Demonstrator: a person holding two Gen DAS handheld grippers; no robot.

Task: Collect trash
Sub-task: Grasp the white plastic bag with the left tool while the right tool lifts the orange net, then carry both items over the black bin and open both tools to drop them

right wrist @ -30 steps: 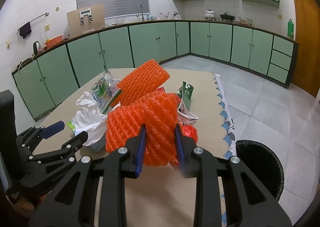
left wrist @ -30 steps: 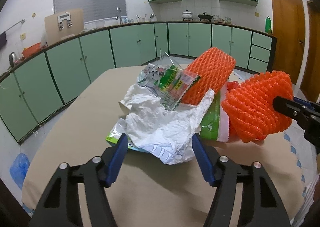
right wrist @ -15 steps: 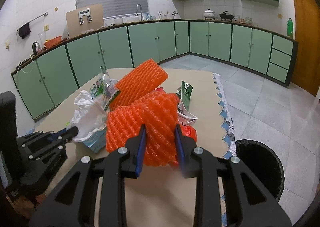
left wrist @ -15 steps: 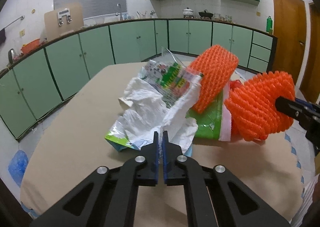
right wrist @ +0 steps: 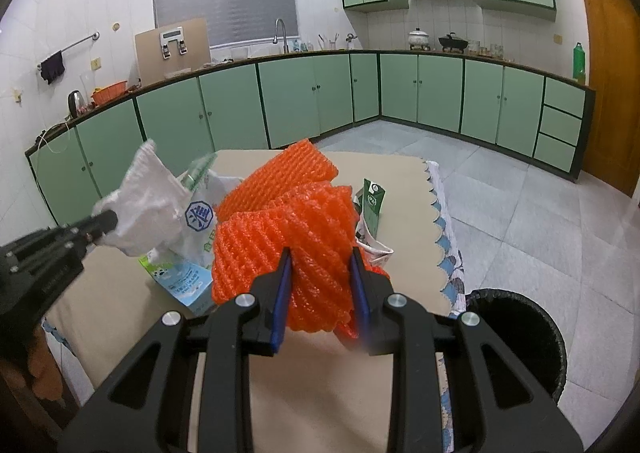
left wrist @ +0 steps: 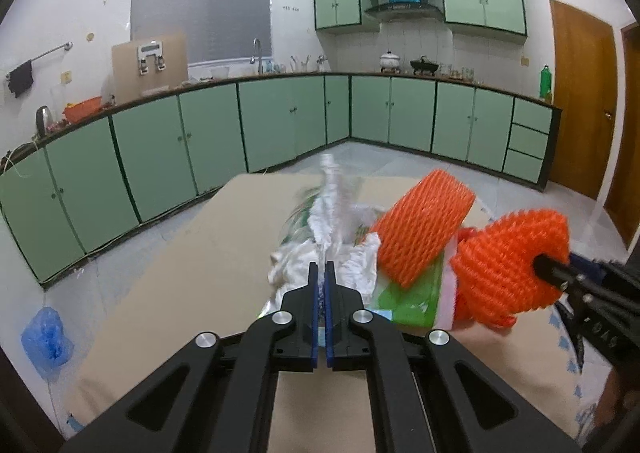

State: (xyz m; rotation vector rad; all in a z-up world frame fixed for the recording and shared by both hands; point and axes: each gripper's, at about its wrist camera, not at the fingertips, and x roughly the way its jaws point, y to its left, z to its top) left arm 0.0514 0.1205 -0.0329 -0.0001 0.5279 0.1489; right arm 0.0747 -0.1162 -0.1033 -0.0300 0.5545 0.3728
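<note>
Between the jaws of the left gripper (left wrist: 321,273), which were clenched almost pad to pad, a fold of white crumpled plastic bag (right wrist: 148,209) was pinched; the bag rose ahead of the fingertips and looked blurred in the left wrist view. Below and just ahead of those jaws lay a green and white printed wrapper (left wrist: 412,299) on the beige table (left wrist: 192,281). To the right of the left jaws, a flat orange foam net (left wrist: 424,229) rested tilted on the wrapper pile. Further right, a second, bunched orange foam net sleeve (right wrist: 312,249) was grasped by the right gripper (right wrist: 320,277), its blue pads pressing into both sides of the mesh with the jaws part-way apart. Ahead and right of the right jaws stood a small green and white carton (right wrist: 374,209), upright, touching a crumpled printed paper whose detail could not be told. Below and right of the right jaws, beside the table's scalloped edge, sat a black bin (right wrist: 516,337) on the floor. Left of the right jaws, a pale blue printed packet (right wrist: 180,281) lay under the white bag
</note>
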